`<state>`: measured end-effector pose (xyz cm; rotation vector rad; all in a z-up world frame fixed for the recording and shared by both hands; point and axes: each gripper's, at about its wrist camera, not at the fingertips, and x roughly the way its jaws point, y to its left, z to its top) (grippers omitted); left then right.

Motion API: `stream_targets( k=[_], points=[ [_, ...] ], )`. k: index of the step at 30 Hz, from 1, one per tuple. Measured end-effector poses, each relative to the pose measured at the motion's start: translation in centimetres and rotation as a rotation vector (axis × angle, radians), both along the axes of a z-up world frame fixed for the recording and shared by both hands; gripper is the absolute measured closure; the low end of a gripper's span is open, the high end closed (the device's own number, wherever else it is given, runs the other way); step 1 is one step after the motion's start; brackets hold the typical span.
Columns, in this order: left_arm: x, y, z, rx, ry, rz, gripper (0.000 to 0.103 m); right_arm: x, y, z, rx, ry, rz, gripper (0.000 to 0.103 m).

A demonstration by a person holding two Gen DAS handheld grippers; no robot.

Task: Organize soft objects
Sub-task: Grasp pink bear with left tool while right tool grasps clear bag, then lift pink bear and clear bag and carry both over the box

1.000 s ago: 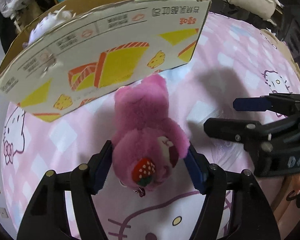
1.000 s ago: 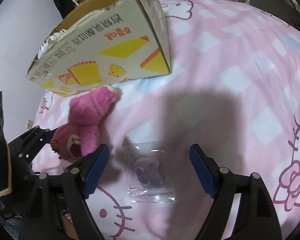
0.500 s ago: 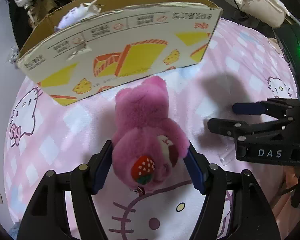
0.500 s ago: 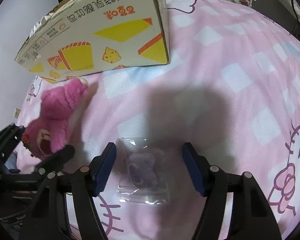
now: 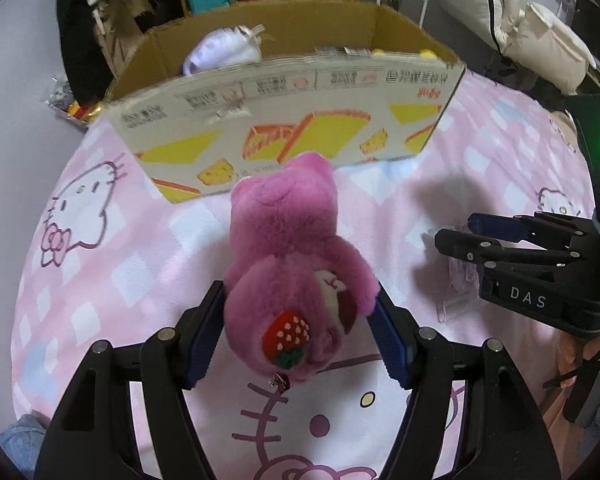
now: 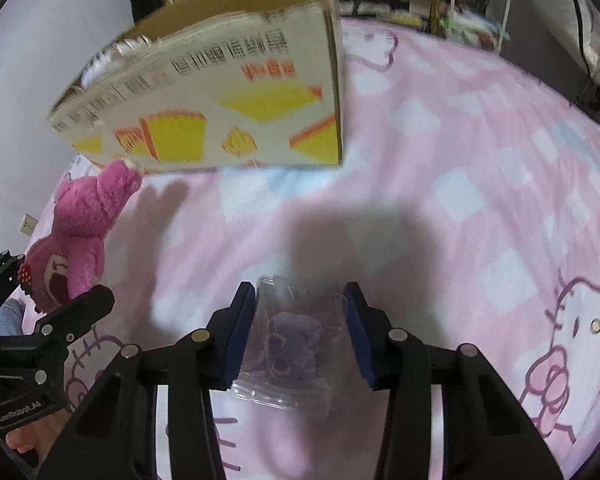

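Pink plush fills your left gripper [image 5: 296, 332]: the blue pads are closed on the head of the pink bear [image 5: 292, 264], its feet pointing toward the cardboard box [image 5: 288, 136] that sits at the far edge of the bedspread [image 5: 112, 272]. You have the bear lifted and aimed at the box's printed front wall, which suits a drop over the rim; a pale purple toy [image 5: 220, 50] already lies inside.

Your right gripper [image 6: 298, 336] is about half open, its pads straddling the clear bag with the purple toy [image 6: 292, 344] near the bedspread's near edge. I cannot tell whether the pads touch the plastic yet; it looks like a grasp being set up so that both toys can go into the box together.

Compared with a second ago, your right jaws have narrowed from wide open, and the bag now sits between the pads rather than ahead of them. The left view has risen, so the box's open top and inside now show, and the bear's feet reach its front wall.
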<state>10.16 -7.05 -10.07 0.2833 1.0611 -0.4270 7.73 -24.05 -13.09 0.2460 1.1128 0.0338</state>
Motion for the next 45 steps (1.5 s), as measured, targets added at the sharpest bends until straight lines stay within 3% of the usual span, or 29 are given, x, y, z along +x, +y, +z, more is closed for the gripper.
stream_targets(
  k=[8, 14, 20, 31, 45],
  points=[
    [-0.1, 1.0, 1.4, -0.033, -0.052, 0.051, 0.035, -0.6, 0.7, 3.2, -0.030, -0.192, 0.004, 0.057],
    [-1.3, 1.1, 3.2, -0.064, -0.145, 0.053, 0.035, -1.4, 0.5, 6.0, -0.068, -0.342, 0.000, 0.057],
    [-2.9, 1.0, 5.1, -0.091, -0.236, 0.025, 0.035, -2.1, 0.0, 7.1, -0.055, -0.385, 0.009, 0.057],
    [-4.9, 2.2, 9.8, -0.104, -0.501, 0.092, 0.035, -3.2, -0.7, 10.9, -0.052, -0.529, 0.004, 0.057],
    [-4.5, 3.6, 12.9, -0.157, -0.612, 0.132, 0.035, -2.9, -0.8, 15.9, -0.084, -0.695, 0.011, 0.057]
  ],
)
